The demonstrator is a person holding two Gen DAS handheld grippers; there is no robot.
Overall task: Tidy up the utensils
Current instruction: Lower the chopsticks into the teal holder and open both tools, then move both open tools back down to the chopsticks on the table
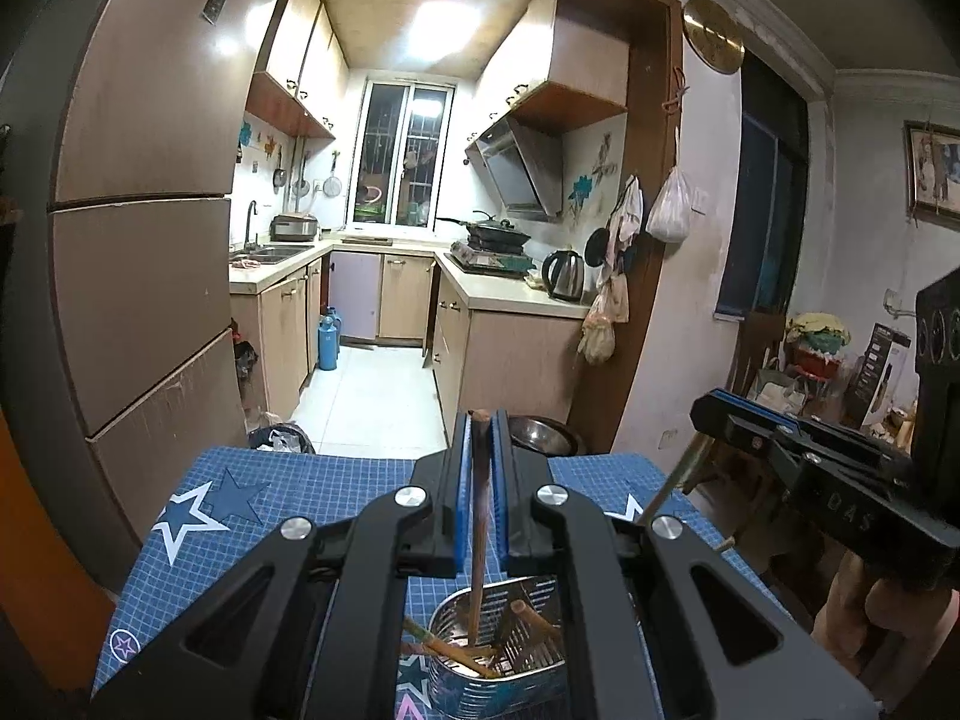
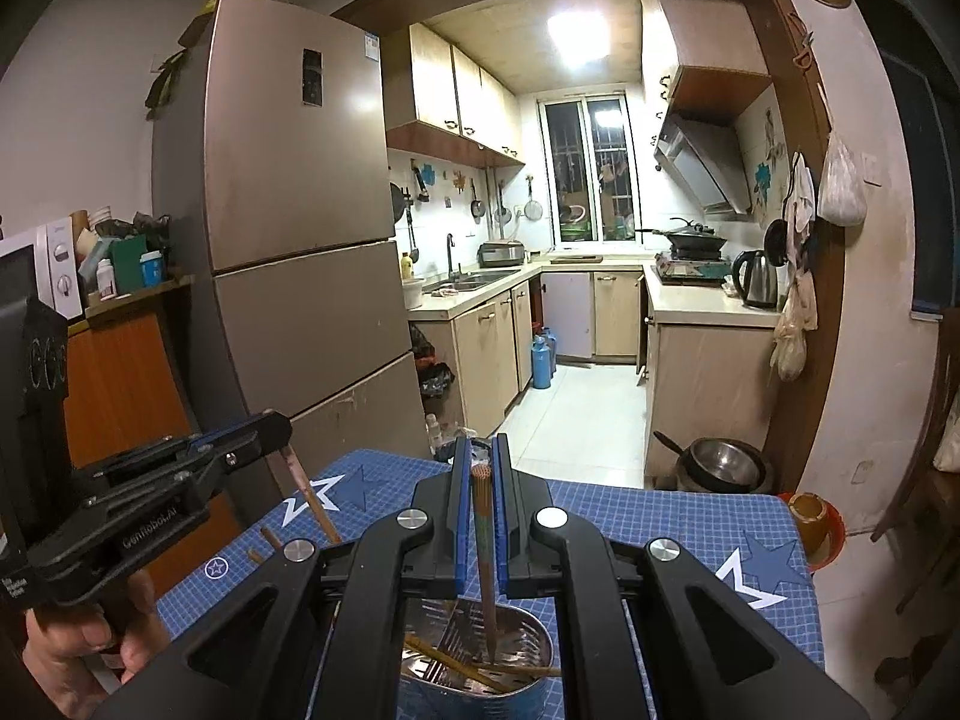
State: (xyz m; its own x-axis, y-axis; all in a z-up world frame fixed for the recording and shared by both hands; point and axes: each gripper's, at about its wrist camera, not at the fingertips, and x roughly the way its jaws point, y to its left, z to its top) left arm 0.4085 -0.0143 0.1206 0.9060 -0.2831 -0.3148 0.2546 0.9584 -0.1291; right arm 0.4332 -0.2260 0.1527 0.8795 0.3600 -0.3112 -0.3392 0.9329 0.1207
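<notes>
Left gripper: I have it clenched on a reddish chopstick, its tip down inside the holder.
Right gripper: clamped on a darker chopstick, tip in the same holder.
Metal holder: bottom centre on the blue star mat; several chopsticks lie slanted inside.

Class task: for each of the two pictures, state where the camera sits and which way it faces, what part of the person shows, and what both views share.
Left wrist: sits on the left gripper, facing along its fingers over the table into the kitchen; shows the right gripper and part of a hand.
Right wrist: sits on the right gripper, facing the same way; shows the left gripper and hand.
Shared: each gripper holds a chopstick over the metal holder; fridge, kettle.
</notes>
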